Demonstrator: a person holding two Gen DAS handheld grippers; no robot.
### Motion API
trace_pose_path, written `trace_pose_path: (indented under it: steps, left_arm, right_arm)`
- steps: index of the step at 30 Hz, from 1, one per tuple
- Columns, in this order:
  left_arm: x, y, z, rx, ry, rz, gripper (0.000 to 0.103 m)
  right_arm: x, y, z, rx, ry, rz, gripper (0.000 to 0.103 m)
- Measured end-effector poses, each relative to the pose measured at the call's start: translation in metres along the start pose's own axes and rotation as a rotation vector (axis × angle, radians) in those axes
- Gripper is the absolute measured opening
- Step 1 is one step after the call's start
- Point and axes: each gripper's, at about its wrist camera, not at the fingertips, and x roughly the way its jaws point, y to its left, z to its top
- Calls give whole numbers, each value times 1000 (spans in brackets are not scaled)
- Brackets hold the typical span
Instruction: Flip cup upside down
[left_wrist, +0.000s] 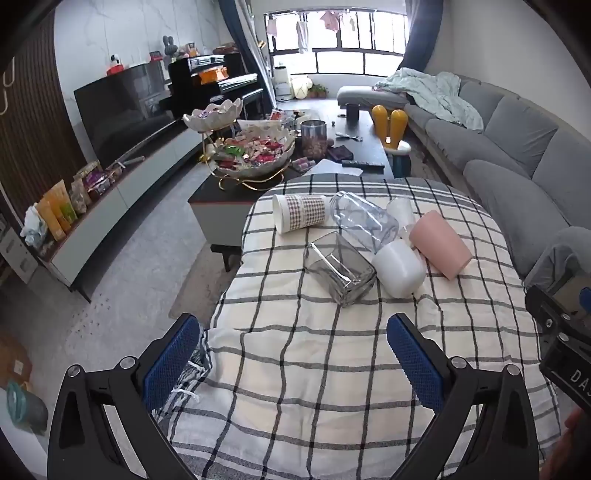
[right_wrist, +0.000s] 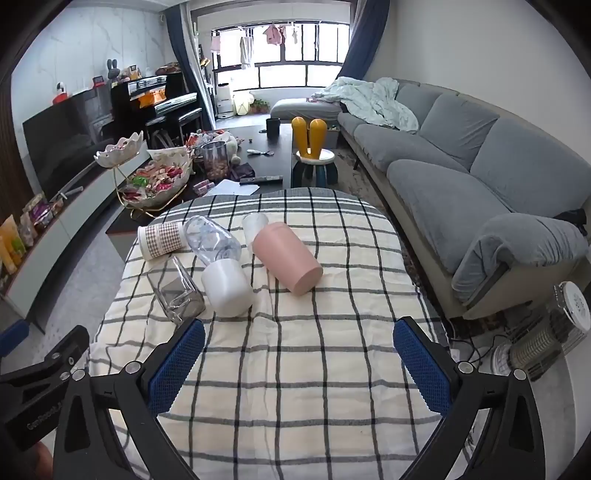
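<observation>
Left tongs (left_wrist: 293, 363): two black angular finger arms, each faced with a blue, mesh-textured pad (left_wrist: 171, 360). Round silver screw heads sit at the arm joints. Triangular cut-outs lighten each arm base.

Right tongs (right_wrist: 299, 363): identical build, black arms, blue textured pads (right_wrist: 421, 363), silver pivot screws. Seen from the left wrist, its black housing carries silver screws and partial white lettering, beside a strip of bare skin at the frame edge.
</observation>
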Motion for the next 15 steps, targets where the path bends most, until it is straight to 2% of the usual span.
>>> trace_pose_path:
  steps: [3,7,15]
  left_arm:
    - [-5,7,-1,-5,-38,-12,103]
    - [-4,-3,0,26,-29,26,103]
    - [-4,-4,-1,24,-29,22,103]
  right_arm:
    - [0,0,0,4,-1,4,102]
    - [-1,0,0,3,-3,0,102]
    - [-2,-2,1,4,-4,2,102]
